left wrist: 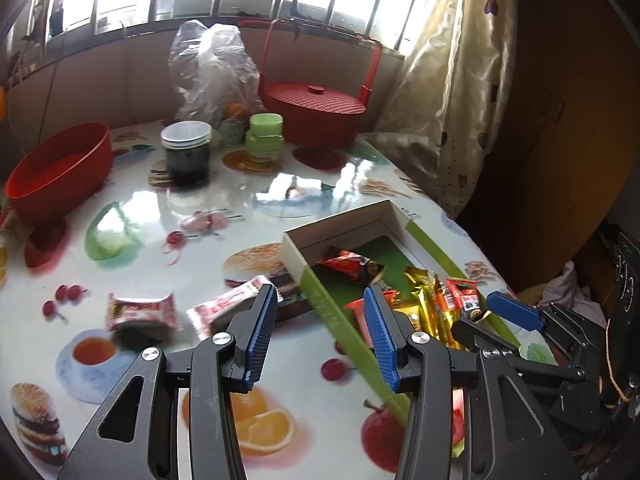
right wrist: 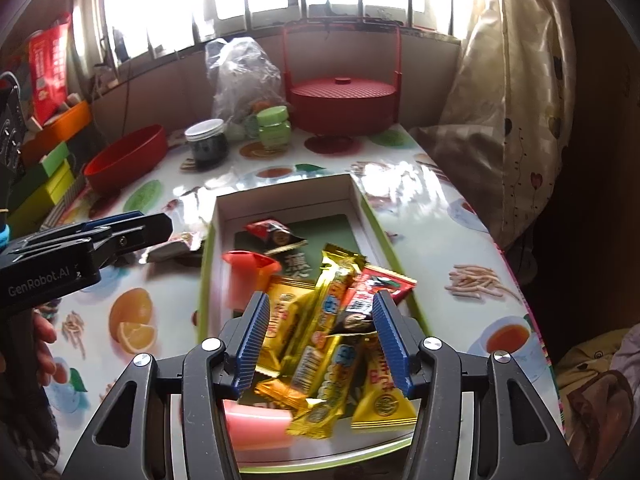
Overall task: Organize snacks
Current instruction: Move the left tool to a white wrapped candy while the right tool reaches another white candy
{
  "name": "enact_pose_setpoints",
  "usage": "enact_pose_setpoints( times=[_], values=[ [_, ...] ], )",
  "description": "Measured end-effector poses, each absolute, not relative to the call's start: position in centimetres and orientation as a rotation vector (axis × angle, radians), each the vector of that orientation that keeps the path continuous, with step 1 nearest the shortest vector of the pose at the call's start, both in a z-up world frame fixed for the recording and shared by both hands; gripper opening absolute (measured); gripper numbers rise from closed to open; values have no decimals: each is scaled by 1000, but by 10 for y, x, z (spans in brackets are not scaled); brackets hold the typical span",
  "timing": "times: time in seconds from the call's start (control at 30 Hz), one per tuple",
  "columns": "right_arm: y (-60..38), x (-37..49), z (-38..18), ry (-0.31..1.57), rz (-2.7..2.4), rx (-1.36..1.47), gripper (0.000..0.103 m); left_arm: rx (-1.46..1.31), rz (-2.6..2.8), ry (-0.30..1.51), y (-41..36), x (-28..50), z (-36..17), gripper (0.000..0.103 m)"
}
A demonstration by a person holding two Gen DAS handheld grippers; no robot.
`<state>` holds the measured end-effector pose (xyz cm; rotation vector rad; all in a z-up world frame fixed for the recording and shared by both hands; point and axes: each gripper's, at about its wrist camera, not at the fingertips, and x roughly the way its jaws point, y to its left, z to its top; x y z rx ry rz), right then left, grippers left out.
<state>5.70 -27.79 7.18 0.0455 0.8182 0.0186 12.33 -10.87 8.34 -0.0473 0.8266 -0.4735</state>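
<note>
While both sets of jaws stand spread and pinch nothing, the right gripper [right wrist: 320, 336] hangs over gold snack bars [right wrist: 320, 320] piled in the green-walled box [right wrist: 206, 272], the left gripper [left wrist: 322, 334] straddles its wall, and pink-wrapped snacks [left wrist: 140, 314] lie on the counter [left wrist: 168, 216] at ten o'clock.

Snacks [right wrist: 320, 320] in box [right wrist: 360, 204] — bowl [right wrist: 124, 160] far left, behind.
</note>
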Motion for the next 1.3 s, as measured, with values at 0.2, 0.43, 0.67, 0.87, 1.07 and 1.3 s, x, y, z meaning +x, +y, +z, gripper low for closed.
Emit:
enact_pose_setpoints(
  times=[0.2,0.43,0.67,0.87,1.07,1.3],
  values=[
    [-261,58,77,807,56,19,53,-43,-442,815,-94,117,86,46],
    [-240,61,80,803,119,-2,53,-55,-396,813,-68,115,85,46],
    [-223,71,76,826,153,-11,53,-81,-365,833,-46,115,76,46],
    [-209,83,71,845,177,-30,53,-96,-316,854,-24,122,66,46],
    [-192,97,67,869,209,-37,53,-122,-272,884,-4,134,53,46],
    [-171,117,62,888,241,-63,53,-167,-240,914,8,155,43,46]
  ],
)
